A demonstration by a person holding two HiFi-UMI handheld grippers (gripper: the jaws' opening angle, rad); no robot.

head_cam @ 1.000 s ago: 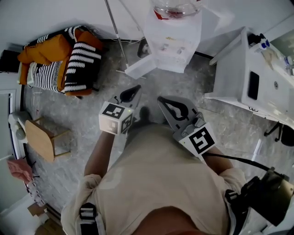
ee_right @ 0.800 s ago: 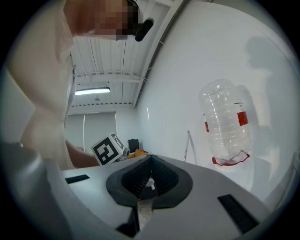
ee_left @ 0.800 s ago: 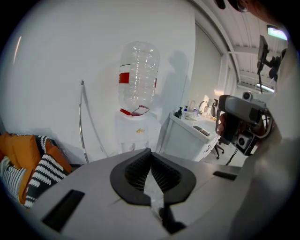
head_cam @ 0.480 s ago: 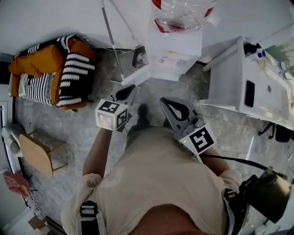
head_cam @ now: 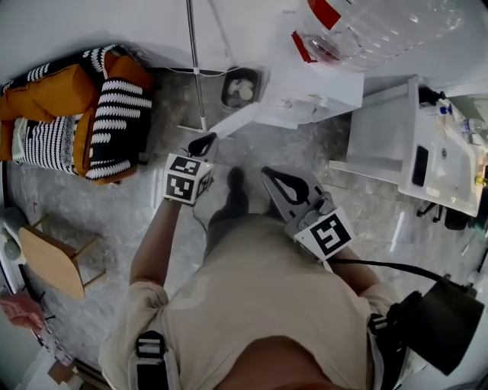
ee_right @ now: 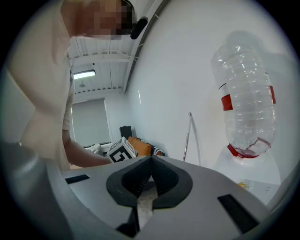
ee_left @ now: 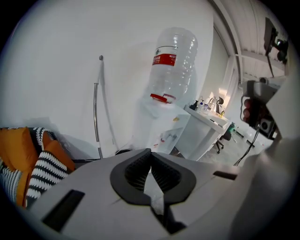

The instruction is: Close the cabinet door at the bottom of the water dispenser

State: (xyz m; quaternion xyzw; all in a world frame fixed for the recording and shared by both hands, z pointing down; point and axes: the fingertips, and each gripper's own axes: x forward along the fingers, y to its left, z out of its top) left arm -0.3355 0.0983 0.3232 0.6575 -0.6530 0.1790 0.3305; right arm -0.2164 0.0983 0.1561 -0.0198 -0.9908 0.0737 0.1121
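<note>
Head view, steeply down onto a grey marbled floor (head_cam: pixel 91 206). Nearest, at left, the left gripper (head_cam: pixel 203 142), pinched tight on nothing and pointed toward the cabinet door (head_cam: pixel 242 119). At right, the right gripper (head_cam: pixel 271 175), likewise closed and empty. Just beyond the left gripper's tip, that white door, swung wide open at the foot of the water dispenser (head_cam: pixel 316 91), with a dark compartment (head_cam: pixel 242 87) exposed behind it. On top of the dispenser, the upended clear bottle (head_cam: pixel 374 30) with a red label. Off to the left, orange and black-and-white striped cushions (head_cam: pixel 84 114) piled against the white wall (head_cam: pixel 99 23), with a wooden stool (head_cam: pixel 49 259) closer in and a thin metal pole (head_cam: pixel 194 61) beside the dispenser. To the right, a white desk (head_cam: pixel 442 164) strewn with small items.
</note>
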